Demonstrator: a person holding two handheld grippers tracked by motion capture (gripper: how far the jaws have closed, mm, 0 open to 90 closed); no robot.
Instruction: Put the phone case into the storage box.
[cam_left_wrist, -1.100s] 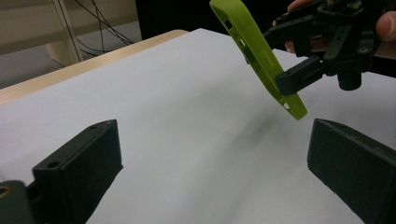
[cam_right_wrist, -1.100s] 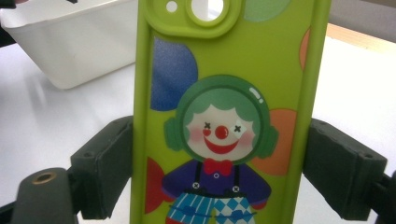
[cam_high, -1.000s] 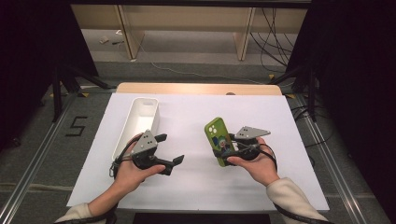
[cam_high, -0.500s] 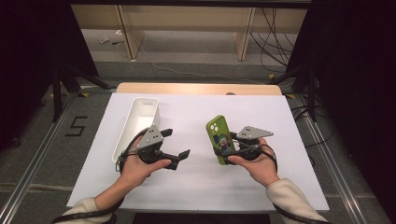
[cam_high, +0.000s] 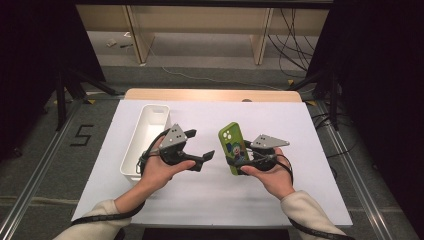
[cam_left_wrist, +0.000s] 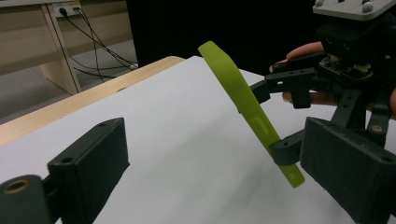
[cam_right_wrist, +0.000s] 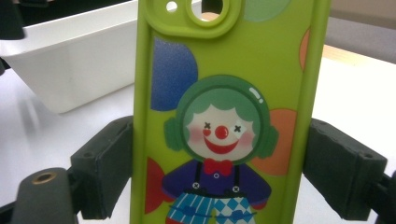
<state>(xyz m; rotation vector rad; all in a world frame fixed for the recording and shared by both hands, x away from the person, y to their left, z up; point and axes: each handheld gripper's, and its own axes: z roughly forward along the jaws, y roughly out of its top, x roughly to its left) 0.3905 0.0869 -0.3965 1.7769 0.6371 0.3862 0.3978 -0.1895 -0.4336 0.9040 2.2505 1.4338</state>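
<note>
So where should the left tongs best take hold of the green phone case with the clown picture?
Probably the free upper half of the green phone case with the clown picture, gripped across its long edges from the left. The right tongs already clamp the lower half, and the case stands tilted off the table, leaving those edges exposed.

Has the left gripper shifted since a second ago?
Yes. The left gripper has moved right, away from the white bin and toward the green phone case clamped in the right gripper.

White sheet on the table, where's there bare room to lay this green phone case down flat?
Free: the white sheet right of the right gripper, and its far strip beyond the phone case. Crowded: between the white bin and the left gripper.
</note>
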